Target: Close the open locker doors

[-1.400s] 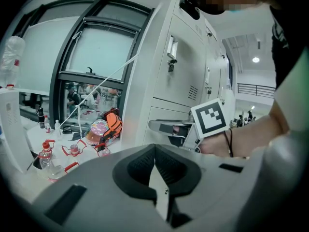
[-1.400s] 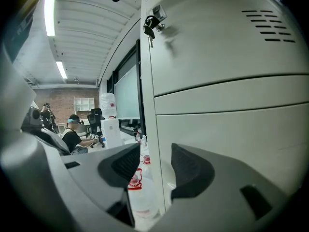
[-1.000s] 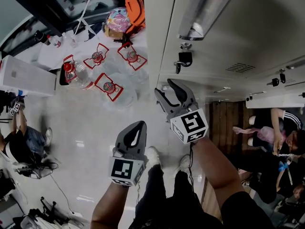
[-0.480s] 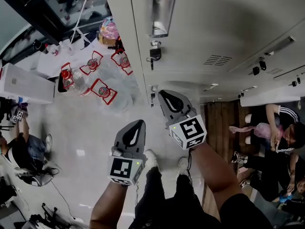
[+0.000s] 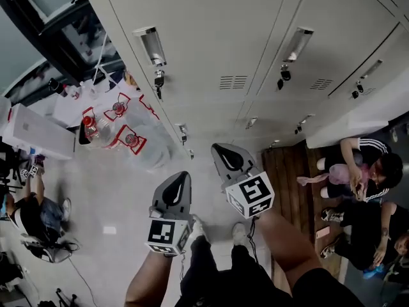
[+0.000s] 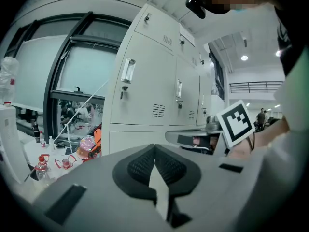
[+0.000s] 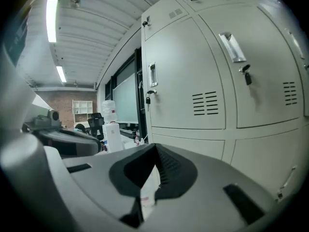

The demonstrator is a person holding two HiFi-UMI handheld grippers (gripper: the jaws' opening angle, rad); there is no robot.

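Note:
A bank of pale grey lockers (image 5: 211, 37) fills the top of the head view, and every door in sight lies flush. Metal handles (image 5: 151, 45) and small hanging locks (image 5: 158, 80) sit on the doors. My left gripper (image 5: 181, 178) is held in the air in front of the lockers, shut and empty, touching nothing. My right gripper (image 5: 221, 149) hovers beside it, a little nearer the doors; its jaws have just been closing and nothing is between them. The left gripper view shows its shut tips (image 6: 154, 149) facing the lockers (image 6: 145, 81). The right gripper view shows shut tips (image 7: 155, 149) before closed doors (image 7: 193, 81).
Wrapped packs of red-labelled water bottles (image 5: 121, 130) stand on the floor at the lockers' left end, next to a white box (image 5: 35, 130). People sit on the floor at the right (image 5: 364, 171) and at the left (image 5: 32, 216). A strip of wooden floor (image 5: 287, 171) runs below the lockers.
My right gripper's jaws went from open to shut, empty. Both grippers rose and moved along the lockers; the head view swung so that more closed doors are in sight.

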